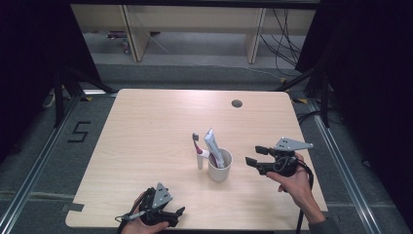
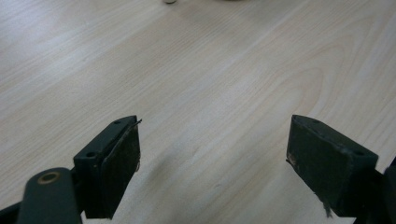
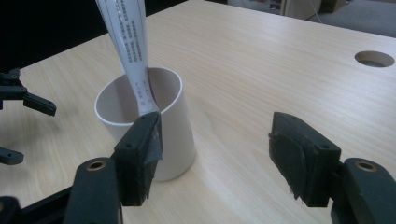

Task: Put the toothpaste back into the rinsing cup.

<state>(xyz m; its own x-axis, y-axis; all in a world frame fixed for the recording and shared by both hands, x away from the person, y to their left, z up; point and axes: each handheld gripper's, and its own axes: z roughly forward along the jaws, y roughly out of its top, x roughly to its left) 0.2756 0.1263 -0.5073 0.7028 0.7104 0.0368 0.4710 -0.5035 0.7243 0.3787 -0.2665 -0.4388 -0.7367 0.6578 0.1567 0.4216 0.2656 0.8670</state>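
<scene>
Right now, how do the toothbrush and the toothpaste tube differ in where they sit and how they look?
The toothpaste tube stands inside the white cup, leaning on its rim; the toothbrush stands outside, just left of the cup. The tube is flat, wide and white with print; the toothbrush is thin, with a pink and white handle and a grey head. Both stand roughly upright at the table's middle, and no hand-held gripper touches either.

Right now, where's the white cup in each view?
High view: the white cup stands right of table centre, a toothpaste tube leaning in it, left of the right gripper.
Left gripper view: a pale sliver at the top edge may be its base; too little to tell.
Right gripper view: cup left of centre, behind the near jaw.
Shared landmark: the light wooden table.
</scene>
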